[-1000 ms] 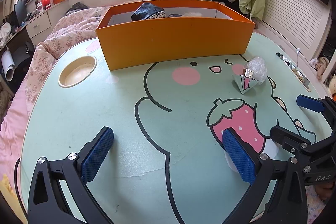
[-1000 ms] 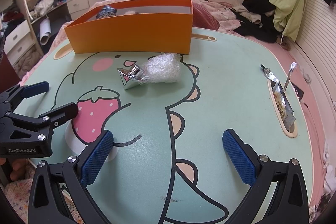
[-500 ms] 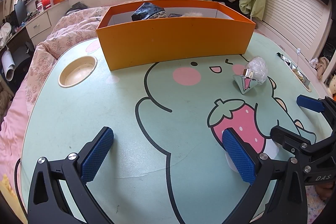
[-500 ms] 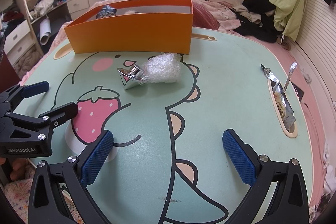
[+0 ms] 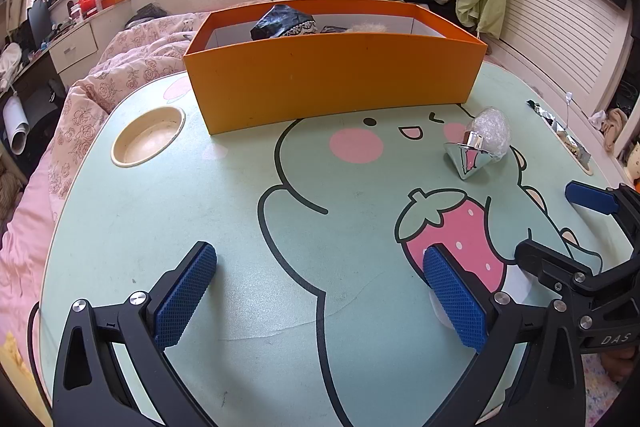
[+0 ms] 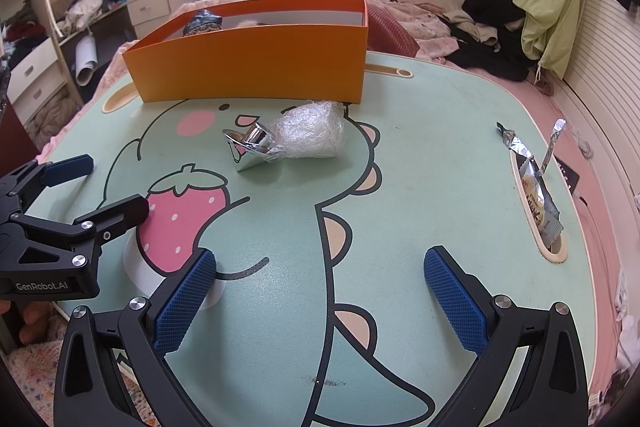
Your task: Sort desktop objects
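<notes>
An orange box (image 5: 332,79) (image 6: 256,67) stands at the back of the cartoon table top, with a black crumpled bag (image 5: 280,21) inside. In front of it lie a shiny silver cone (image 5: 466,157) (image 6: 250,147) and a ball of clear plastic wrap (image 5: 490,131) (image 6: 310,135), touching each other. A white round piece (image 6: 138,267) (image 5: 516,279) lies near the front edge, partly hidden by fingers. My left gripper (image 5: 318,263) (image 6: 108,187) and right gripper (image 6: 320,265) (image 5: 560,227) both hover low over the front of the table, open and holding nothing.
A round cup recess (image 5: 148,137) sits at the table's left. A slot at the right edge holds a snack wrapper (image 6: 538,199). Pink bedding, drawers and clothes surround the table. A person's fingers (image 6: 34,327) show under the left gripper.
</notes>
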`<action>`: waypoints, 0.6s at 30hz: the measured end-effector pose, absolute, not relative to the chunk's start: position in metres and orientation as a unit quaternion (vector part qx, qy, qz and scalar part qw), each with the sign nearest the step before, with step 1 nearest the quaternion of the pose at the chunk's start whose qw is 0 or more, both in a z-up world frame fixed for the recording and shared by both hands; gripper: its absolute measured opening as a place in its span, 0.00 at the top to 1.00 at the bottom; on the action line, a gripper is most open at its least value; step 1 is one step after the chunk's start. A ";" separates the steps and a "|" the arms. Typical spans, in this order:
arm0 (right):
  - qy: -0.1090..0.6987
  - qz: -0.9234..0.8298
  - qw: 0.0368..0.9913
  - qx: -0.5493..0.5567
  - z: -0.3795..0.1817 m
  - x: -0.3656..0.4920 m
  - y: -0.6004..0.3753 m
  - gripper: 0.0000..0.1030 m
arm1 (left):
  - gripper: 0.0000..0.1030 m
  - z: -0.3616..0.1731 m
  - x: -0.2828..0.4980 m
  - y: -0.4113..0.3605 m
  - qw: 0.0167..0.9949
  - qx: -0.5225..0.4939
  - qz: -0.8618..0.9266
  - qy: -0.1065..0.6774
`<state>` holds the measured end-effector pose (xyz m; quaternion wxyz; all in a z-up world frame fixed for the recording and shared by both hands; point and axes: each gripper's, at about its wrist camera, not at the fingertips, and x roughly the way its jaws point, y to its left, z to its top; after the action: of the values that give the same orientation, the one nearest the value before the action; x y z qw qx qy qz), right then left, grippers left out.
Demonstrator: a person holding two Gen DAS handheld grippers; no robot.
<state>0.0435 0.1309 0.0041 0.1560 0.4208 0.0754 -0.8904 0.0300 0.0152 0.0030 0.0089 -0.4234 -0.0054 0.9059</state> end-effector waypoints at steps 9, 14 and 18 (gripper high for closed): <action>0.049 -0.892 0.167 0.417 0.007 0.042 0.137 0.00 | 0.00 0.003 0.030 0.016 0.009 -0.423 0.906 -0.006; -0.021 -0.888 0.176 0.425 0.019 0.020 0.150 0.04 | 0.00 0.003 0.029 0.016 0.009 -0.423 0.906 -0.006; -0.022 -0.895 0.167 0.413 0.033 0.002 0.144 0.13 | 0.00 0.003 0.029 0.016 0.009 -0.423 0.906 -0.006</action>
<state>0.0025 0.1437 0.0330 0.1672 0.4127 -0.0217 -0.8951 0.0288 0.0156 0.0035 0.0092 -0.4231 -0.0065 0.9060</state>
